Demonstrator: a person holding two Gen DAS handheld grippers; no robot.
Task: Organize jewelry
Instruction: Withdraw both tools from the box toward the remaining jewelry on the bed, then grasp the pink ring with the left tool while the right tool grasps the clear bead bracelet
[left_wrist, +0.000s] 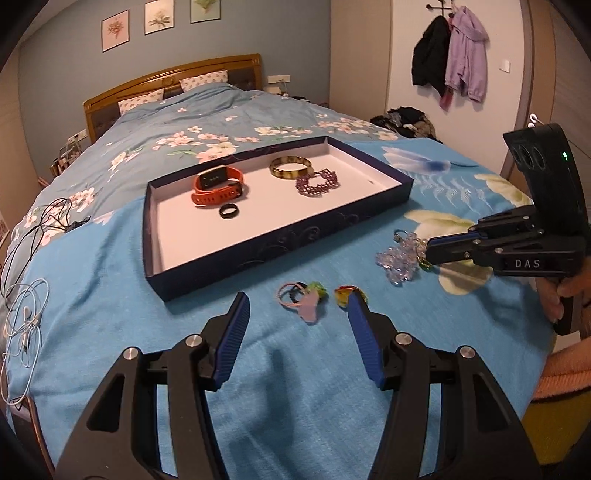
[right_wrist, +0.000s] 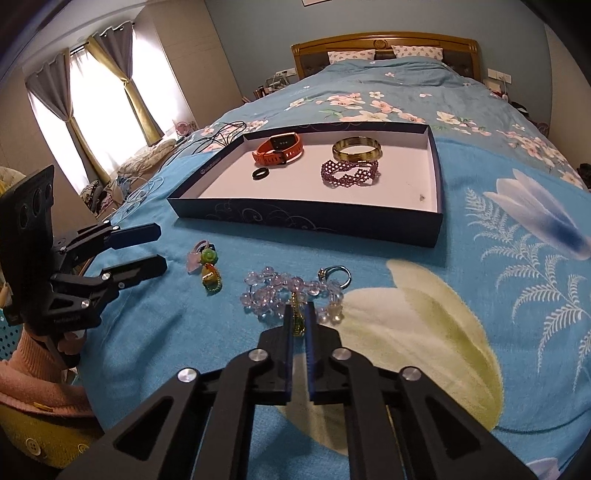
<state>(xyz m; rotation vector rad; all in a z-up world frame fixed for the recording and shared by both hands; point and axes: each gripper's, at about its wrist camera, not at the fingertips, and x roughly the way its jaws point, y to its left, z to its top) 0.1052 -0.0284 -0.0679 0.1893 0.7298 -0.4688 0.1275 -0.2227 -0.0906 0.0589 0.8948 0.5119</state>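
Observation:
A dark blue tray (left_wrist: 258, 236) (right_wrist: 314, 218) on the bed holds an orange watch (left_wrist: 218, 186) (right_wrist: 279, 148), a black ring (left_wrist: 229, 211) (right_wrist: 263, 172), a gold bangle (left_wrist: 290, 167) (right_wrist: 356, 148) and a purple beaded bracelet (left_wrist: 318, 181) (right_wrist: 349, 173). In front of it lie a pink ring (left_wrist: 304, 301) (right_wrist: 197, 254), a yellow-green ring (left_wrist: 341, 295) (right_wrist: 210, 278), a clear bead bracelet (left_wrist: 399, 258) (right_wrist: 291, 295) and a silver ring (right_wrist: 337, 277). My left gripper (left_wrist: 297, 308) (right_wrist: 162, 247) is open above the pink ring. My right gripper (right_wrist: 300, 314) (left_wrist: 428, 254) is shut on a small green-and-gold pendant (right_wrist: 297, 321).
Black cables (left_wrist: 33, 229) and white earphones (left_wrist: 26, 321) lie on the bed's left side. Pillows and a wooden headboard (left_wrist: 173, 79) are at the far end. Coats (left_wrist: 450, 59) hang on the wall to the right. Curtained windows (right_wrist: 96, 85) show in the right wrist view.

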